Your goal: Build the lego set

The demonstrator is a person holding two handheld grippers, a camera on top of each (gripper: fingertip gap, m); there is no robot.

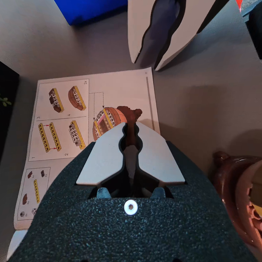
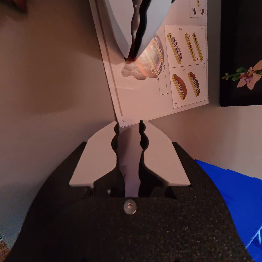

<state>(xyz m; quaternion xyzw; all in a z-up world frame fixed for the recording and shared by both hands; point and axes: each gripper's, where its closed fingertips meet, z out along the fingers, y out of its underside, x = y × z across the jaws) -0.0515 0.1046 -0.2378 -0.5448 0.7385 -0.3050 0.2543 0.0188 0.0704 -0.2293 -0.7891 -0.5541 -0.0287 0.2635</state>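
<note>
1. the left gripper (image 1: 131,124) has a dark, grainy, speckled body that widens toward the camera.
2. its two fingers (image 1: 104,157) are flat pale grey plates with wavy black inner edges.
3. a round silver screw (image 1: 130,207) with a hex socket sits at the body's centre.
4. the right gripper (image 2: 128,123) is built alike: black speckled body, pale fingers (image 2: 97,158), black scalloped linings, one silver screw (image 2: 130,206).

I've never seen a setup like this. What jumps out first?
The open instruction booklet lies flat on the grey table, its page showing build steps. The left gripper hovers over it, pinching a small dark brown piece, while the right gripper waits empty at the booklet's corner.
</note>
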